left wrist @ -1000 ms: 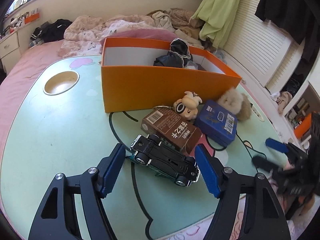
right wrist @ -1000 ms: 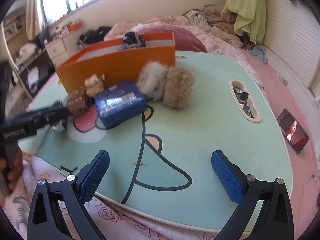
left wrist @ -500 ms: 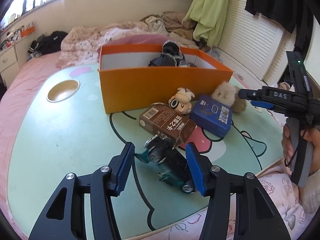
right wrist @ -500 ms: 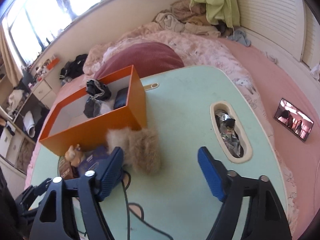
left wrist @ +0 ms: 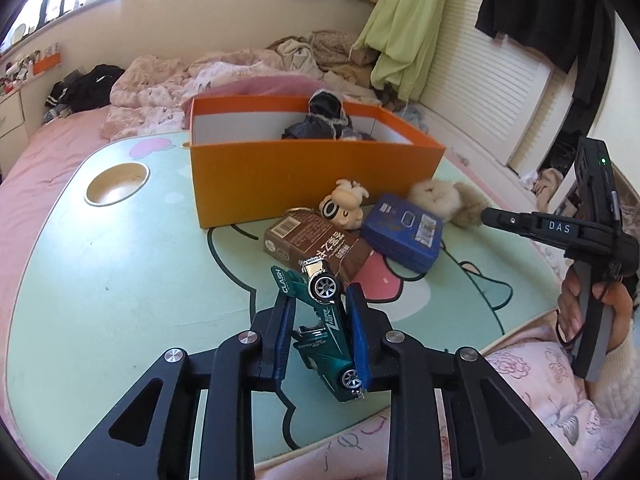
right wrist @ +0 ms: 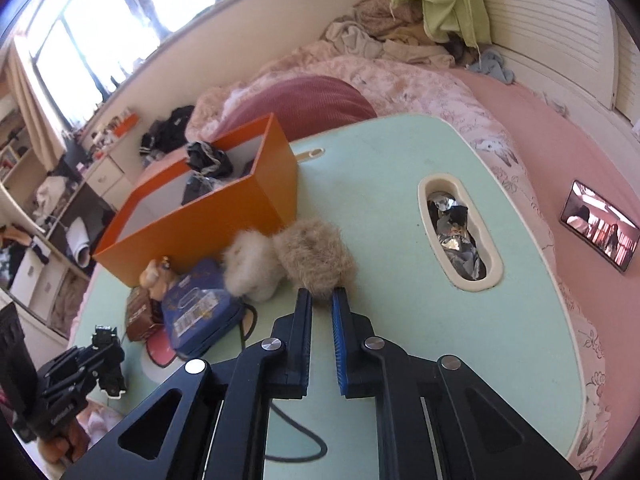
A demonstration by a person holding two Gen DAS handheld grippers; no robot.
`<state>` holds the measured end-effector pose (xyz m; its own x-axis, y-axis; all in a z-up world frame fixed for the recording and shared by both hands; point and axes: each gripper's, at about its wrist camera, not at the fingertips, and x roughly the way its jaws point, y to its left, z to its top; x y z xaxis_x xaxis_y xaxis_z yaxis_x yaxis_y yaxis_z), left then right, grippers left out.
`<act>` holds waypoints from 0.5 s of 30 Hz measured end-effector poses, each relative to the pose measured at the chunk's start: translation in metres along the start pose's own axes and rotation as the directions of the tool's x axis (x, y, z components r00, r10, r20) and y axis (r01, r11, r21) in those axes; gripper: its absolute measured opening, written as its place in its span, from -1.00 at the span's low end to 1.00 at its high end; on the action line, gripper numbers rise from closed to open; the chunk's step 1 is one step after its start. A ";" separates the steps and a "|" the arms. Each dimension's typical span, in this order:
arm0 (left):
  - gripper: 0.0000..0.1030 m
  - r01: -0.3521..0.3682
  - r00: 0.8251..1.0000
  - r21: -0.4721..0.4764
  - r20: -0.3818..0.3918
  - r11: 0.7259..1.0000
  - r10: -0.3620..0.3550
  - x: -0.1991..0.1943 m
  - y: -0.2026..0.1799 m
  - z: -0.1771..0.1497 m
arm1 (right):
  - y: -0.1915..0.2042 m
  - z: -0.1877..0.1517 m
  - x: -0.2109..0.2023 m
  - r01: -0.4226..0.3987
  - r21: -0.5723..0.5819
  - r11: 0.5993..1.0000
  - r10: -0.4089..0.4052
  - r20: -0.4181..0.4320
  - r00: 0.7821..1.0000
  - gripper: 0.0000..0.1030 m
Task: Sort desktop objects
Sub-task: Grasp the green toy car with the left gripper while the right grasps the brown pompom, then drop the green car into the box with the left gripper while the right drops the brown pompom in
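Down at the near edge of the mint-green bench (left wrist: 100, 300), the left tongs (left wrist: 320, 312) are closing on a green toy car (left wrist: 320, 320), which sits tilted between the blue pads with its nose raised and one wheel up; both pads press against its sides. Just beyond it lies a brown carton (left wrist: 316, 246), touching a blue tin (left wrist: 404, 236) on its right. A small cream figurine (left wrist: 344, 202) rests behind them, against the front wall of the orange box (left wrist: 312, 176), which holds dark clothing. A fluffy beige toy (right wrist: 296, 260) lies beside the tin, near the box corner.

The right tongs (right wrist: 322, 308) have their pads drawn together with only a narrow slit between them and nothing in it; their tips are just in front of the fluffy toy, and whether they touch its fur cannot be told. To their right, an oval recess (right wrist: 460, 232) in the bench holds crumpled foil wrappers. A phone (right wrist: 598, 226) lies on the pink bed off to the right.
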<state>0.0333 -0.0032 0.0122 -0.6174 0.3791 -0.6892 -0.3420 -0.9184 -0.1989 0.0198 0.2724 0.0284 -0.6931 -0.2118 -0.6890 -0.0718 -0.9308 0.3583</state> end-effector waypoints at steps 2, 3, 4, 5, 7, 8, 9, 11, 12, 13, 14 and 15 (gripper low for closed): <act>-0.47 0.013 1.000 0.002 0.006 1.000 -0.013 -0.004 0.000 -0.001 | 0.003 0.001 -0.007 -0.033 -0.013 0.999 0.033 0.019 0.999 -0.85; -0.47 0.011 1.000 0.002 0.009 1.000 -0.011 -0.004 -0.001 0.000 | 0.006 0.001 -0.009 -0.040 -0.019 0.999 0.040 0.025 0.999 -0.85; -0.47 0.010 1.000 0.001 0.011 1.000 -0.010 -0.004 0.000 0.001 | 0.008 0.001 -0.011 -0.045 -0.027 0.999 0.046 0.031 0.998 -0.85; -0.47 0.012 1.000 -0.002 0.014 1.000 -0.012 -0.005 0.000 0.001 | 0.010 0.001 -0.013 -0.050 -0.030 0.998 0.051 0.034 0.998 -0.85; -0.47 0.023 1.000 -0.008 0.020 1.000 -0.023 -0.009 0.001 0.001 | 0.010 0.002 -0.014 -0.062 -0.029 0.998 0.063 0.034 0.997 -0.85; -0.47 0.026 0.999 -0.012 0.026 1.000 -0.026 -0.011 0.002 0.002 | 0.009 0.003 -0.012 -0.061 -0.024 0.998 0.061 0.025 0.998 -0.84; -0.47 0.024 0.999 -0.015 0.029 1.000 -0.023 -0.012 0.002 0.002 | 0.007 0.004 -0.010 -0.057 -0.009 0.998 0.057 0.016 0.998 -0.82; -0.47 0.017 0.999 -0.017 0.033 1.000 -0.017 -0.013 0.003 0.003 | -0.002 0.005 -0.007 -0.055 0.072 0.996 0.053 0.024 0.998 -0.15; -0.47 0.019 0.999 -0.018 0.033 1.000 -0.018 -0.013 0.002 0.003 | -0.006 0.005 -0.007 -0.054 0.110 0.992 0.050 0.044 0.998 0.12; -0.47 0.021 0.999 -0.017 0.031 1.000 -0.020 -0.012 0.002 0.002 | -0.006 0.006 -0.008 -0.054 0.131 0.990 0.045 0.068 0.997 0.40; -0.47 0.021 0.999 -0.016 0.029 1.000 -0.021 -0.011 0.001 0.002 | -0.002 0.009 -0.006 -0.047 0.119 0.992 0.038 0.078 0.996 0.40; -0.47 0.020 0.999 -0.013 0.026 1.000 -0.020 -0.010 0.000 0.002 | 0.004 0.012 -0.002 -0.026 0.086 0.996 0.020 0.070 0.997 0.39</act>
<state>0.0382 -0.0069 0.0206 -0.6288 0.4003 -0.6666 -0.3453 -0.9119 -0.2219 0.0119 0.2724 0.0393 -0.7431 -0.2087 -0.6358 -0.1150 -0.8961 0.4286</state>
